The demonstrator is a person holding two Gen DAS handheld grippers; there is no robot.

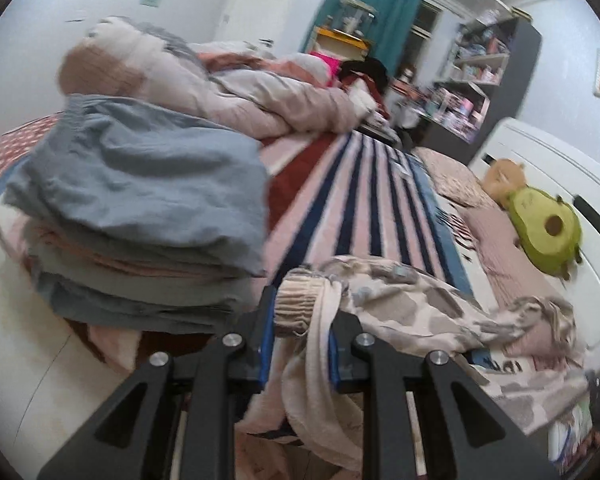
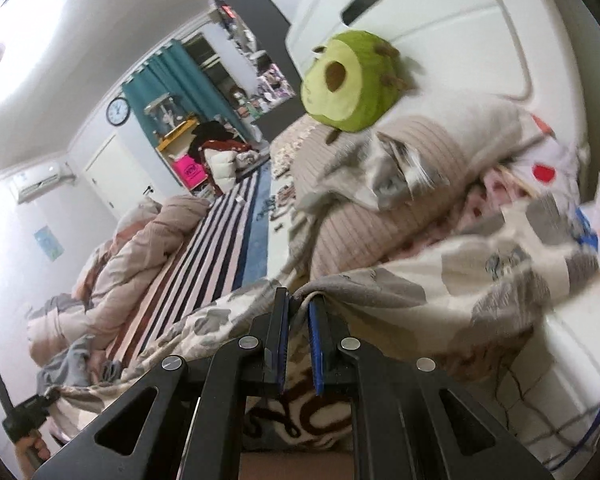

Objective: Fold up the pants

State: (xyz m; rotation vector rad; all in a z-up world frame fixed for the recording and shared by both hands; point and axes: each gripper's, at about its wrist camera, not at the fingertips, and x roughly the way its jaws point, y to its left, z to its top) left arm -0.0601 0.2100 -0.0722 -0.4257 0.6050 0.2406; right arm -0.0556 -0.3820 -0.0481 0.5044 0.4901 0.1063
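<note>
The pants (image 1: 412,308) are cream fleece with grey patches and lie stretched over the striped bed. My left gripper (image 1: 302,316) is shut on their ribbed waistband end (image 1: 300,300), with cloth hanging down between the jaws. My right gripper (image 2: 300,304) is shut on another edge of the same pants (image 2: 440,288), which spread to the right over the bed. The other gripper and the hand that holds it (image 2: 24,420) show at the lower left of the right wrist view.
A stack of folded blue and pink clothes (image 1: 140,216) sits left of my left gripper. A crumpled duvet (image 1: 236,92) lies at the far side. An avocado plush (image 2: 348,84) and pillows (image 2: 400,184) rest by the white headboard (image 2: 480,32). Shelves (image 1: 484,76) stand beyond.
</note>
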